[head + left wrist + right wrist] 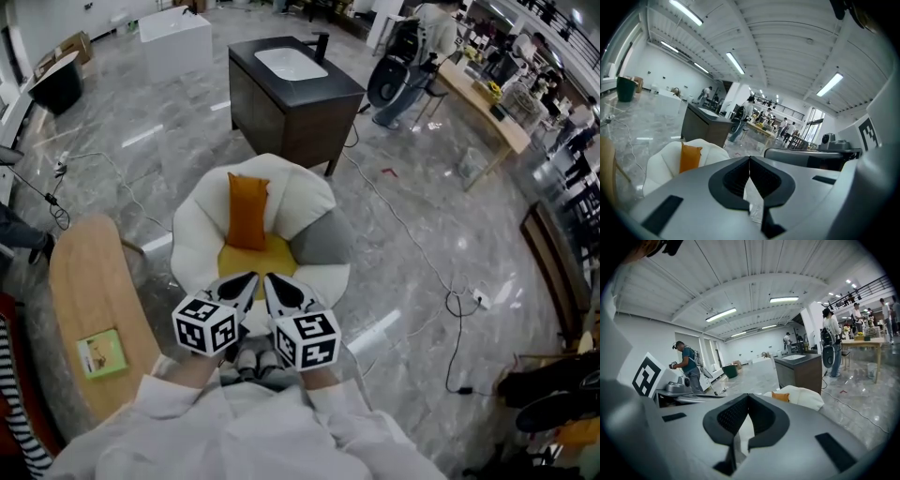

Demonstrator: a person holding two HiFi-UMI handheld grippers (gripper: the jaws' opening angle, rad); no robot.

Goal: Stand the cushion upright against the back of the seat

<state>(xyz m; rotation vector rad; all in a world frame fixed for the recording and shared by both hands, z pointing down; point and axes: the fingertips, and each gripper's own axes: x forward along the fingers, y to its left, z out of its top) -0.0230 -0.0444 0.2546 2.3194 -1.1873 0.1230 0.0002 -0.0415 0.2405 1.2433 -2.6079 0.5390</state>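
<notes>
An orange cushion [247,211] stands upright against the back of a white, petal-shaped chair [202,220], above a yellow seat pad [255,258]. A grey cushion [323,242] lies at the seat's right side. My left gripper [246,279] and right gripper [274,281] hover side by side at the chair's front edge, both shut and empty, short of the cushion. The left gripper view has its closed gripper [749,159] with the cushion [689,158] beyond at the left. From the right gripper [748,397], only the cushion's top [780,396] peeks over the jaws.
A dark vanity cabinet with a white sink [295,89] stands behind the chair. At the left is a wooden table [89,300] bearing a green book [101,353]. Cables [412,234] run over the marble floor at the right. People stand by a desk [478,94] far right.
</notes>
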